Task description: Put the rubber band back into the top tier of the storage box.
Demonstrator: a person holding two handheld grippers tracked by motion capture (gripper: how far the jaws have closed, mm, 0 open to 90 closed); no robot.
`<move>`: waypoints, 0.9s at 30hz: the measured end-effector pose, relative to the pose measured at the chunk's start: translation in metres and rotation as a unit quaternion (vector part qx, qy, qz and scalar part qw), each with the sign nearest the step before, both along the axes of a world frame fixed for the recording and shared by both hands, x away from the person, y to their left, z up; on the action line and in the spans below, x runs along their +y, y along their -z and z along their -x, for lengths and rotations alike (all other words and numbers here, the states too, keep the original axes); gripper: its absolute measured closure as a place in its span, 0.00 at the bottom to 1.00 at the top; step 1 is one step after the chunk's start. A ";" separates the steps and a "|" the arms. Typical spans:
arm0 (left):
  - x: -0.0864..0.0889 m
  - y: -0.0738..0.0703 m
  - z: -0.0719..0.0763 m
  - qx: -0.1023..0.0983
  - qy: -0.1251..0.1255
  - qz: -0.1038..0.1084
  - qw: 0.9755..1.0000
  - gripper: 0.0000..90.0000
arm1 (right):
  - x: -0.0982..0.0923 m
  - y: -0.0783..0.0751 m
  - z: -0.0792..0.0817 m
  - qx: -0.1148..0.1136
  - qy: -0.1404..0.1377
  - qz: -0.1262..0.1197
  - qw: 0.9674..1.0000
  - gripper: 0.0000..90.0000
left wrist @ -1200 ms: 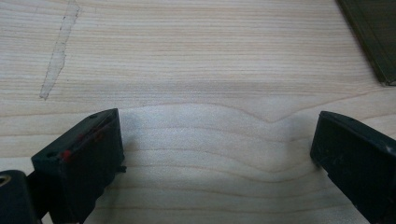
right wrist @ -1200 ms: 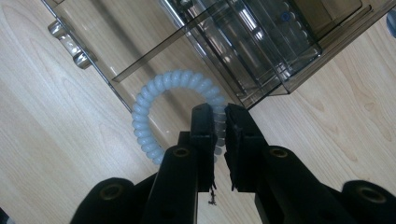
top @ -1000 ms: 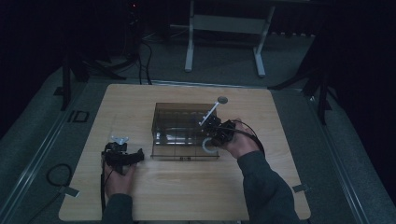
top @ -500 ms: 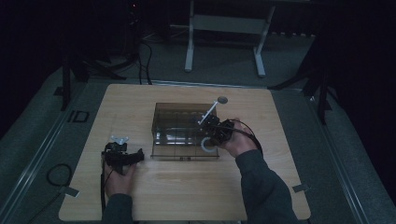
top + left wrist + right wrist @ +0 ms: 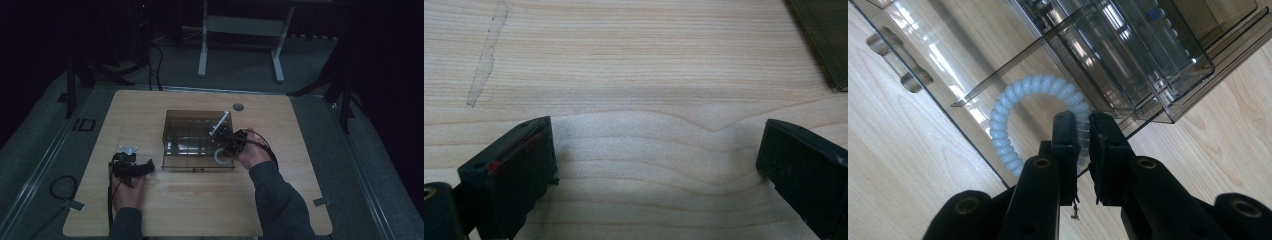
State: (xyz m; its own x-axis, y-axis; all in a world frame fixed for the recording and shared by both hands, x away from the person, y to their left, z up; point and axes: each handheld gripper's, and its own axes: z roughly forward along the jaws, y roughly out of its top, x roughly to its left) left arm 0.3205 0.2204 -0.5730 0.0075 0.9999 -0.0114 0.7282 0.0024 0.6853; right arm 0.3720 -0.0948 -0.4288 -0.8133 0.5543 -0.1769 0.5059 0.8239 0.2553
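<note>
A smoky clear plastic organiser box (image 5: 195, 129) (image 5: 1128, 55) with compartments stands in the middle of the wooden table. My right gripper (image 5: 227, 147) (image 5: 1083, 125) is shut on a pale blue-white spiral hair tie (image 5: 1013, 120) (image 5: 220, 156), holding it over the box's near right compartment. My left gripper (image 5: 131, 167) (image 5: 651, 160) rests on the table left of the box, open, with bare wood between its fingers (image 5: 519, 165).
A white stick-like item (image 5: 220, 122) leans in the box's far right part. A small round grey disc (image 5: 238, 107) lies on the table behind the box. A corner of the box (image 5: 824, 40) shows at the upper right of the left gripper view.
The right hand has shifted slightly with the hair tie at the box's near right corner. The left gripper has not moved.
</note>
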 end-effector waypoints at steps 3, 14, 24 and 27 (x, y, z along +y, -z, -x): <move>0.000 0.000 0.000 -0.001 0.000 0.000 1.000 0.03 | 0.002 0.003 0.001 0.001 -0.004 0.007 1.000 0.91; 0.000 0.000 0.000 -0.001 0.000 0.000 1.000 0.03 | 0.005 0.009 0.002 0.002 -0.006 0.014 1.000 0.91; 0.000 0.000 0.000 -0.001 0.000 0.000 1.000 0.03 | 0.005 0.015 0.001 0.009 -0.006 0.018 1.000 0.90; 0.000 0.000 0.000 -0.001 0.000 0.000 1.000 0.03 | 0.005 0.017 0.001 0.011 -0.005 0.020 1.000 0.90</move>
